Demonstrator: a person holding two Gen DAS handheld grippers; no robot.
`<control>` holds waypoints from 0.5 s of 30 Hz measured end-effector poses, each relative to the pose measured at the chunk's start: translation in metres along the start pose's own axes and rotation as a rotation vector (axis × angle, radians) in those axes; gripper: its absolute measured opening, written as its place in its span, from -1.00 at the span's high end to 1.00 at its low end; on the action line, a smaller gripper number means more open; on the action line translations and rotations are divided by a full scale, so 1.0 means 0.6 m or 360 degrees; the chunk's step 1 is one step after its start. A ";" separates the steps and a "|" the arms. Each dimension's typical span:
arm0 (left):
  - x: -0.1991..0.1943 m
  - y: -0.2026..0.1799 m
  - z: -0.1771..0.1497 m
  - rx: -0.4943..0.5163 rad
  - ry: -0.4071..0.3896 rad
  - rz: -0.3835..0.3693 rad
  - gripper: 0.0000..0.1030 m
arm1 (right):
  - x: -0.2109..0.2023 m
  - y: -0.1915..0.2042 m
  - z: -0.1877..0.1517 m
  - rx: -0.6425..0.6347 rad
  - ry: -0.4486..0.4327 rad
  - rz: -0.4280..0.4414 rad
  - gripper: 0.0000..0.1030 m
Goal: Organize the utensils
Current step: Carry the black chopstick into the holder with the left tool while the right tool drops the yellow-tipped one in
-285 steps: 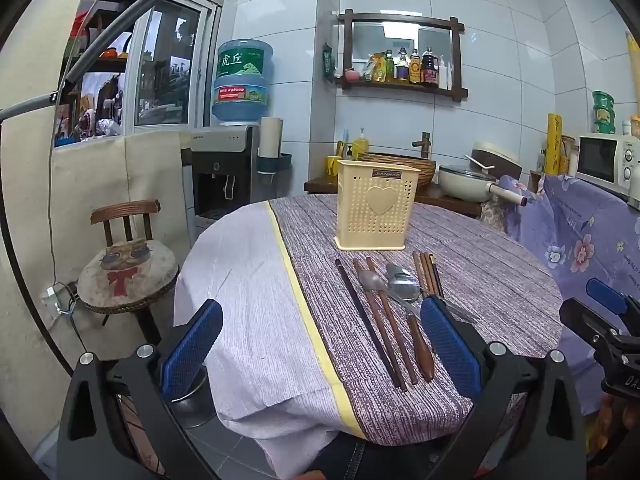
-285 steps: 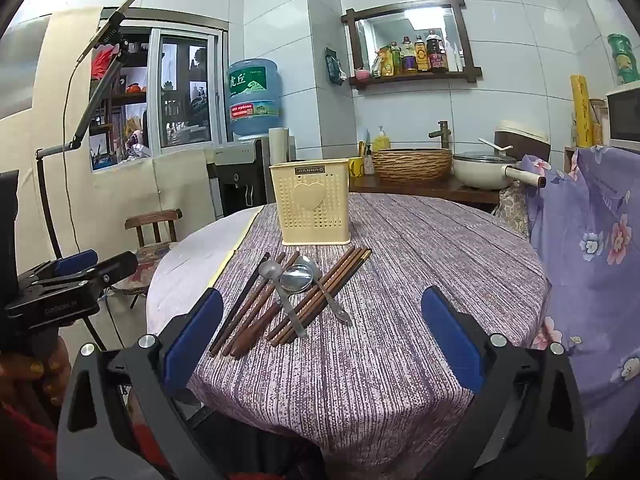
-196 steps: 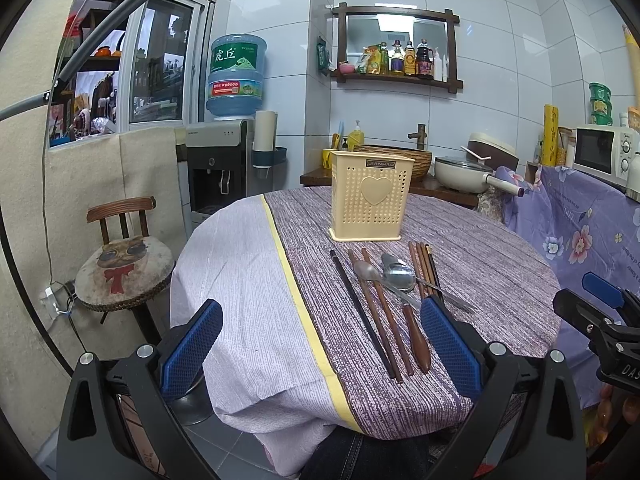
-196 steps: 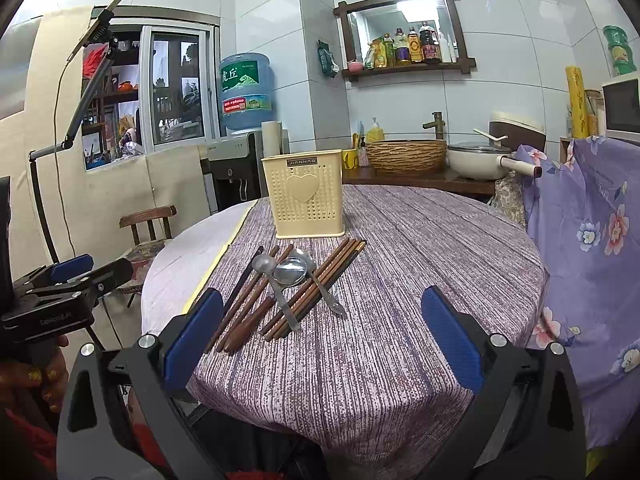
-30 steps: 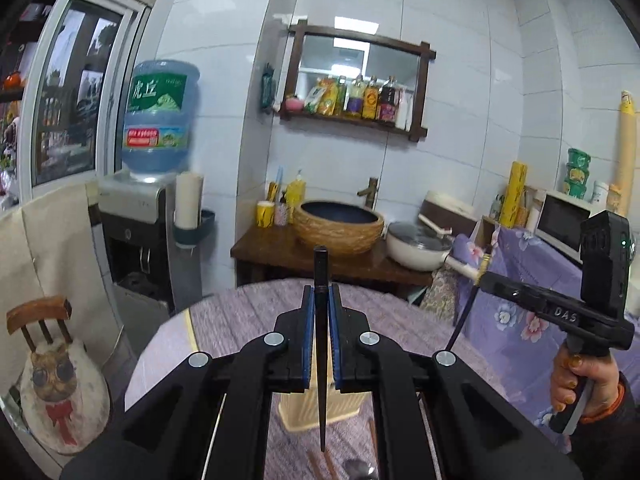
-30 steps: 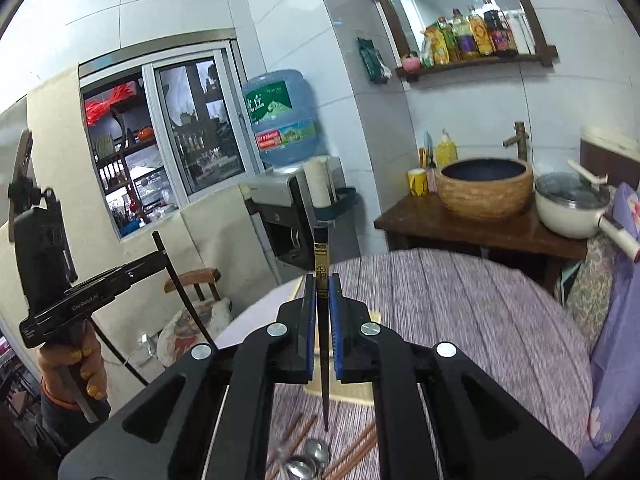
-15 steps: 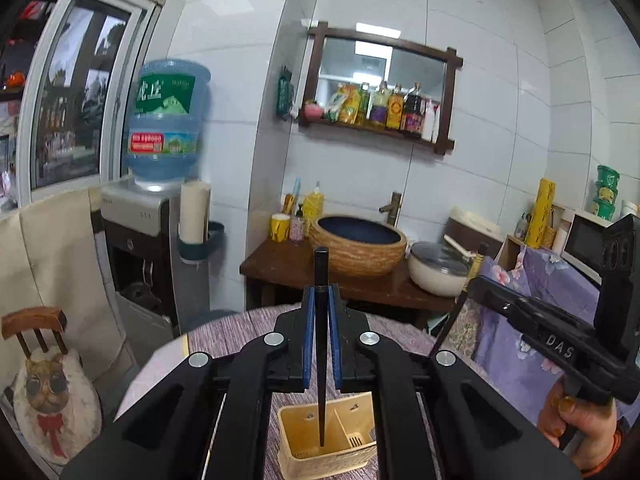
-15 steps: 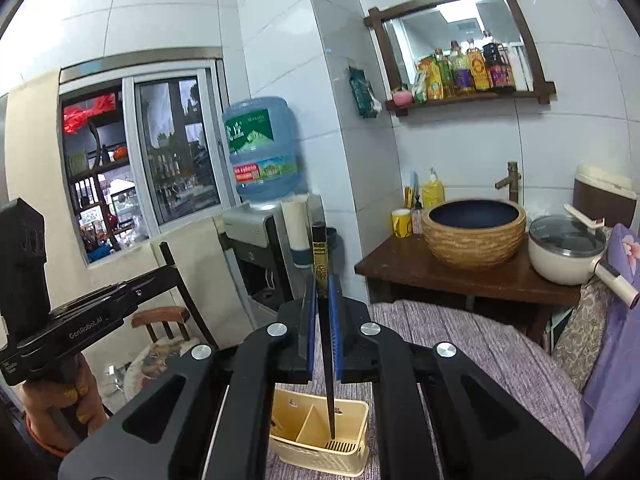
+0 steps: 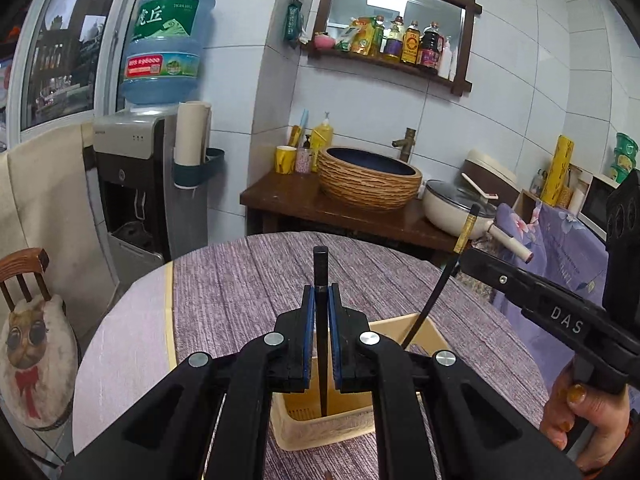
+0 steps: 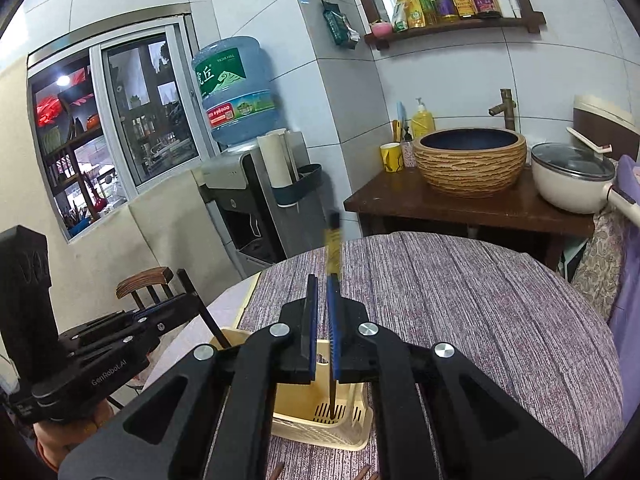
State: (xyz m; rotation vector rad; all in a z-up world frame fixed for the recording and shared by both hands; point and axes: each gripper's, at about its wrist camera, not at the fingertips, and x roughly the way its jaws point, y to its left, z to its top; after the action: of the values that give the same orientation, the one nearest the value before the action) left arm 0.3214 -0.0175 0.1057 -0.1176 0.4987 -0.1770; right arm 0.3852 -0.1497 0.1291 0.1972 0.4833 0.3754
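- Left gripper (image 9: 321, 344): pads closed on a black chopstick (image 9: 321, 276), its tip down inside the cream utensil holder (image 9: 394, 326).
- Right gripper (image 10: 322, 336): clamped on a gold-banded chopstick (image 10: 333, 248) — tip at the holder's slotted floor.
- Holder stands on the purple tablecloth (image 9: 248, 280).

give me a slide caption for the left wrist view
Left gripper lowers a black chopstick into the yellow utensil holder.
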 end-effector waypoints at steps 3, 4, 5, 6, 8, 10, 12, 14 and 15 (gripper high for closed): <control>-0.001 0.003 0.004 -0.0015 0.0007 -0.0013 0.85 | -0.001 -0.002 -0.005 0.0000 -0.0010 -0.0007 0.88; -0.003 0.003 0.005 -0.0016 0.0011 -0.0018 0.82 | -0.003 -0.002 -0.008 -0.0002 -0.0016 -0.0008 0.88; -0.007 0.002 0.005 -0.0006 0.0012 -0.0026 0.77 | -0.005 -0.001 -0.009 -0.0004 -0.0017 -0.0007 0.88; -0.011 0.000 0.003 0.0004 0.0004 -0.0030 0.49 | -0.010 0.001 -0.013 -0.0008 -0.0020 -0.0006 0.87; -0.030 0.000 -0.004 0.0009 -0.0043 -0.0025 -0.16 | -0.024 0.005 -0.022 -0.0020 -0.0035 -0.0006 0.77; -0.052 0.001 -0.015 0.0011 -0.0085 -0.0034 -0.38 | -0.041 0.009 -0.037 -0.0042 -0.0043 -0.0017 0.15; -0.073 0.001 -0.034 0.0038 -0.0094 -0.0036 -0.51 | -0.063 0.016 -0.063 -0.0091 -0.0040 -0.0058 -0.11; -0.093 0.006 -0.062 0.0050 -0.0101 -0.0008 -0.63 | -0.075 0.022 -0.093 -0.0147 0.0006 -0.0075 -0.11; -0.098 0.009 -0.076 0.0047 -0.0095 0.0008 -0.66 | -0.077 0.023 -0.104 -0.0162 0.0028 -0.0070 -0.11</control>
State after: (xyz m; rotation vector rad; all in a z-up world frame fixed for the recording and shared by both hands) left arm 0.2494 -0.0036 0.0926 -0.0923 0.4365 -0.1752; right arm 0.3128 -0.1497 0.0980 0.0849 0.4838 0.3578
